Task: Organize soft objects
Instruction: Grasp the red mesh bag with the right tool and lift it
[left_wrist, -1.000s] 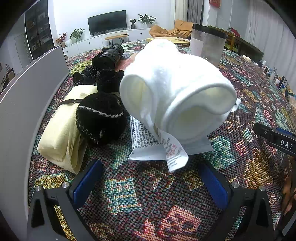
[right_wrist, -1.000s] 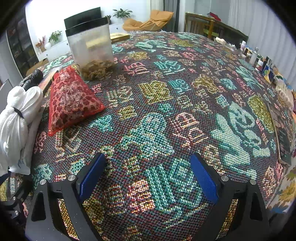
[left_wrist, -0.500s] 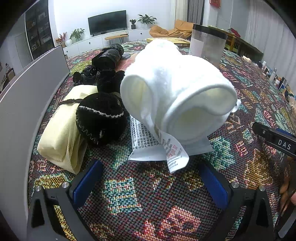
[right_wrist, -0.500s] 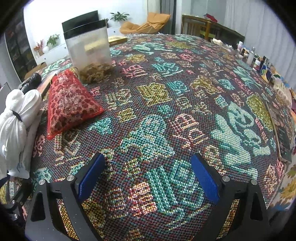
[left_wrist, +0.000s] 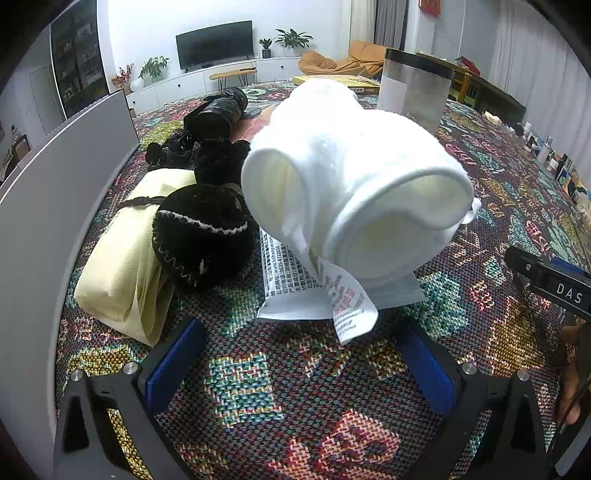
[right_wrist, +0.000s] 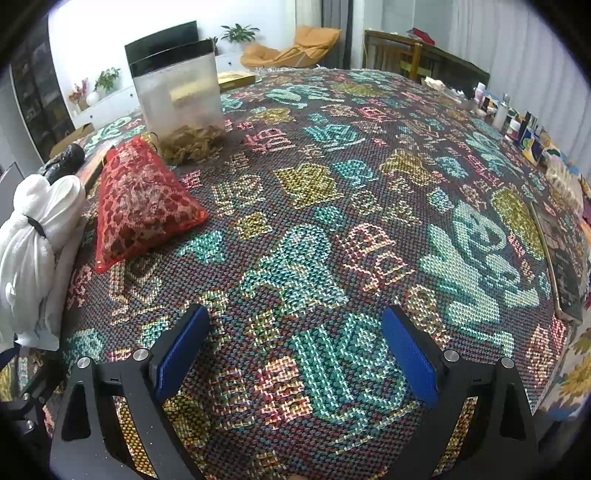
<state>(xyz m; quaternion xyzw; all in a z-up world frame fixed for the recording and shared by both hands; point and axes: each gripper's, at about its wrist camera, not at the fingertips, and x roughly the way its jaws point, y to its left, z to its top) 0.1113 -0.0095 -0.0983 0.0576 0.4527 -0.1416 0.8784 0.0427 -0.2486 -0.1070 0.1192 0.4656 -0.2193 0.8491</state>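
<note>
The letters "DAS" show in white on a black tool (left_wrist: 550, 280) just to the right of the big rolled white fluffy towel (left_wrist: 354, 184). A white paper tag (left_wrist: 345, 295) with tiny printed writing hangs from the front of the towel, and a flat white packet with black print (left_wrist: 280, 291) lies under it. The print is too small to read.

The towel lies on a table under a woven cloth full of bright shapes in teal, red and yellow (right_wrist: 332, 221). Left of the towel, touching it, is a round black knitted hat with a white zigzag line (left_wrist: 201, 240). Left of that is a folded pale yellow cloth (left_wrist: 122, 266). Behind the towel are a black rolled bundle (left_wrist: 218, 114) and a clear plastic box with a black rim (left_wrist: 417, 88). Right of the towel is a red mesh pouch (right_wrist: 140, 206).

Far behind the towel the room has a black TV (left_wrist: 214, 44), white low cupboards, green plants and an orange beanbag seat (left_wrist: 332, 61).

The left tongs (left_wrist: 295, 365) are wide open and hold nothing, just in front of the towel. The right tongs (right_wrist: 291, 354) are wide open too, over bare cloth, well to the right of the towel
</note>
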